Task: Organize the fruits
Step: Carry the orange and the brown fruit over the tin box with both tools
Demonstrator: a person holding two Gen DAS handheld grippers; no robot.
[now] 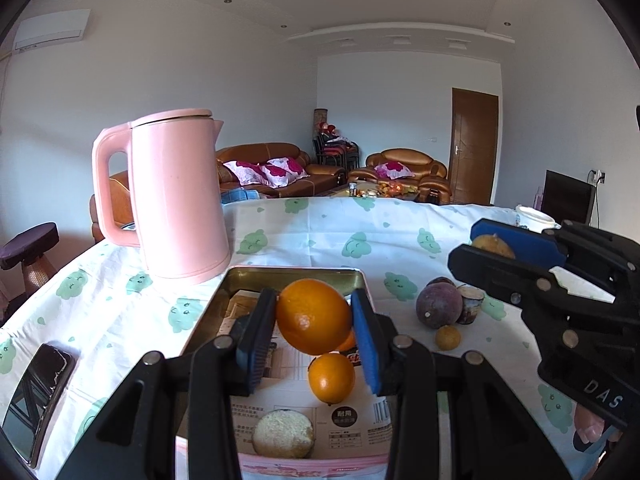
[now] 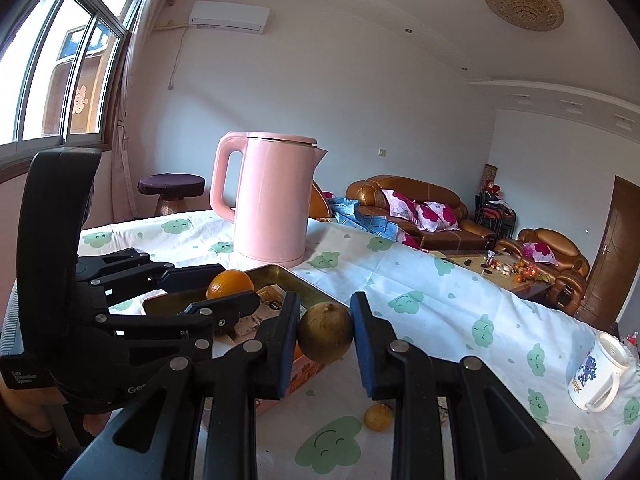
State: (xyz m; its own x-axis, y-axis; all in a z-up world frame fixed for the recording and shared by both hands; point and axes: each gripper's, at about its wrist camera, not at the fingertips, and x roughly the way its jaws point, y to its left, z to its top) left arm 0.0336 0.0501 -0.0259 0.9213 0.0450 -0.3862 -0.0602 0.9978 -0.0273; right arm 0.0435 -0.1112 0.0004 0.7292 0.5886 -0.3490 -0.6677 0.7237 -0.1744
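Left wrist view: the left hand-held gripper is clamped on a big orange above the open tin box, which already has a smaller orange inside. Over on the right wrist view, the right hand-held gripper is squeezing a brownish round fruit just past the box's right side. Farther back, a pink kettle stands near the bench's far edge.

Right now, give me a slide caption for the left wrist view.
Left gripper holds an orange above the open tin box, pink kettle behind.
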